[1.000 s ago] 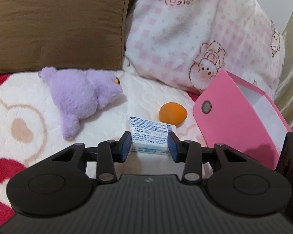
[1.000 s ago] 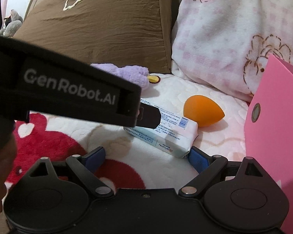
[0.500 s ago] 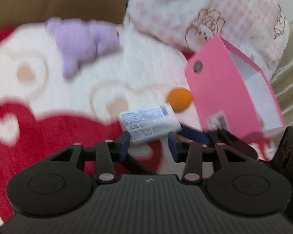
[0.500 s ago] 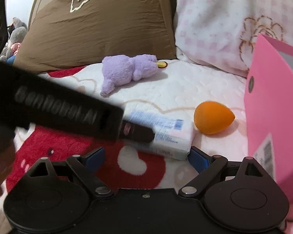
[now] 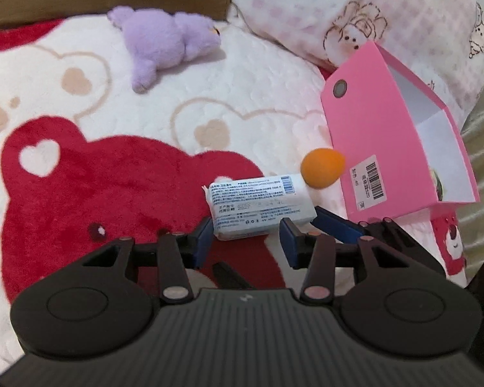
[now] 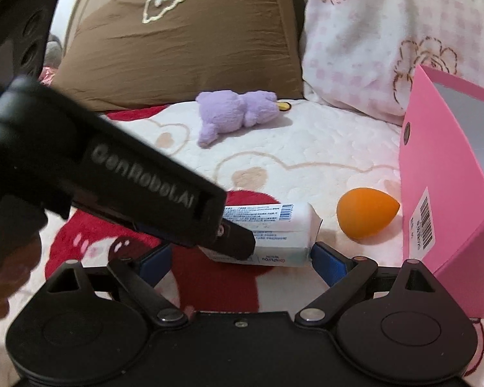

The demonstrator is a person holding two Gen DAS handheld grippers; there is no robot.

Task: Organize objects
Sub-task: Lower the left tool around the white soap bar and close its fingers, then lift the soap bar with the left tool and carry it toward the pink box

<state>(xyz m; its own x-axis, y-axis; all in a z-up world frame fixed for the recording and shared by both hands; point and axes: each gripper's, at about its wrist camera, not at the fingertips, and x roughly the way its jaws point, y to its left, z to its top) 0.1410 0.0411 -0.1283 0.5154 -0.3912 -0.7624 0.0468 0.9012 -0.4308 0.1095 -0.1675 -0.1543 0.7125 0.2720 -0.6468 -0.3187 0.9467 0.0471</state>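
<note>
Item: left gripper [image 5: 245,242], jaws closed on the near end of the tissue pack [image 5: 258,206], which seems just off the red patch of the bed blanket [image 5: 80,177]
Right gripper [image 6: 240,261]: jaws wide and empty, flanking the pack without touching it
Handling: soft wrapper, likely to sag from an end grip; keep it level and raise it above the pink box [image 5: 371,129] wall before lowering in
Edges: orange sponge [image 5: 321,167] just beside both pack and box; the box mouth is open
Open room: leftward, with the purple plush [image 5: 164,38] well apart
</note>
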